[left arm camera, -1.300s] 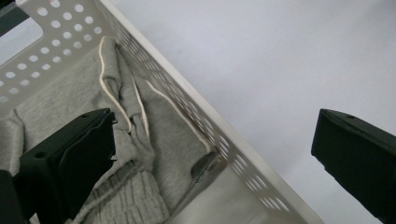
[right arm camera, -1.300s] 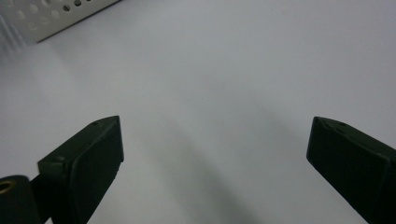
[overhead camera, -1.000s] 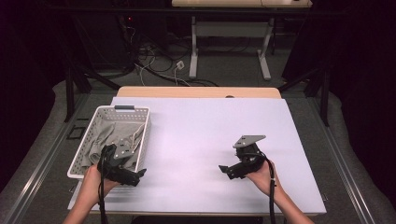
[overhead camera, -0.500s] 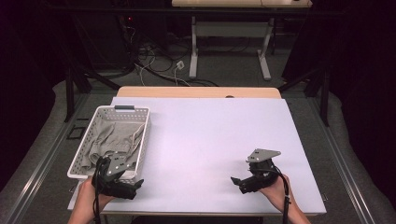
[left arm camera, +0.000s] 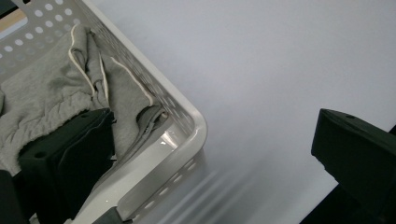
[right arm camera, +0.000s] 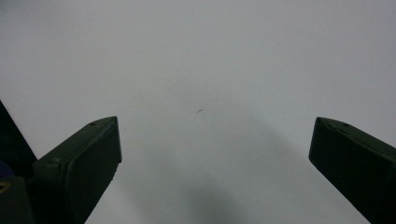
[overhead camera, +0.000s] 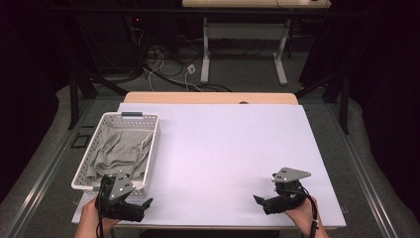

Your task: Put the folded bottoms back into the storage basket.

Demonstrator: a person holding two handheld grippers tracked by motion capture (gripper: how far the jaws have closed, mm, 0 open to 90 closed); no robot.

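A white perforated basket stands on the left of the white table with a grey garment crumpled inside it. My left gripper is at the table's near-left edge, just in front of the basket's near right corner, and is open and empty. In the left gripper view that basket corner and the garment lie beyond the wide-apart jaws of the left gripper. My right gripper is held near the front right edge. It is open over bare table, with nothing between the jaws of the right gripper.
A strip of bare wood shows at the table's far edge. Beyond it, a desk frame and loose cables sit on the floor. Dark curtains hang at both sides.
Both grippers have drawn back toward the table's near edge. The left one came away from the basket's front; the right one also shifted to the right.
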